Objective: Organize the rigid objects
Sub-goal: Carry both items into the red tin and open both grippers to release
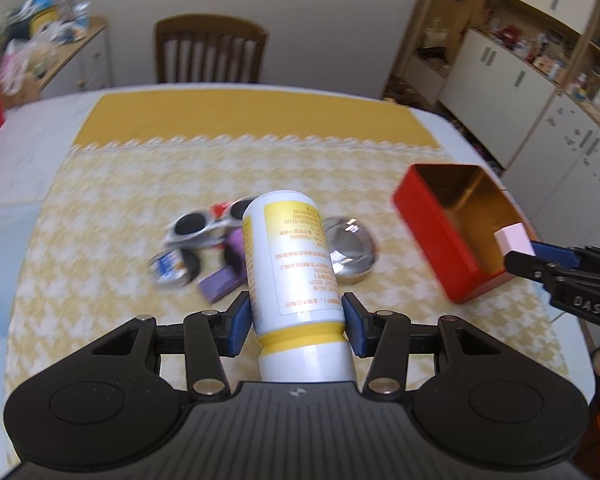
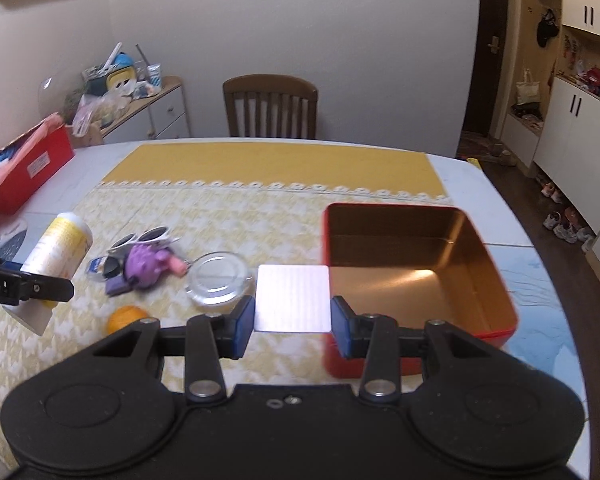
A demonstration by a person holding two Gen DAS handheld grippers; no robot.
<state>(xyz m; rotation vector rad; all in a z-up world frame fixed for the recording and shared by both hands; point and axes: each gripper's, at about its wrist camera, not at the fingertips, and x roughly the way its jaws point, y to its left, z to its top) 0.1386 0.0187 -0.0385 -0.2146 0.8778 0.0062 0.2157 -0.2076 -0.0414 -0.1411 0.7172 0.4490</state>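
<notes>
A yellow-and-white houndstooth tablecloth (image 2: 228, 216), with a solid mustard band at its far end, covers the table. On the cloth, a red tin (image 2: 416, 276) shows a coppery gold interior. Left of the tin lie white-framed sunglasses (image 2: 142, 238), a purple toy (image 2: 144, 264) and an orange ball (image 2: 126, 318). The white bottle (image 1: 290, 264) carries a yellow label and a yellow band.

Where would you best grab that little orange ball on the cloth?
Across its middle, coming straight down from above. The orange ball is round, so any pair of opposite sides suits a tool, and it lies apart from the clutter, beside the round metal tin.
</notes>
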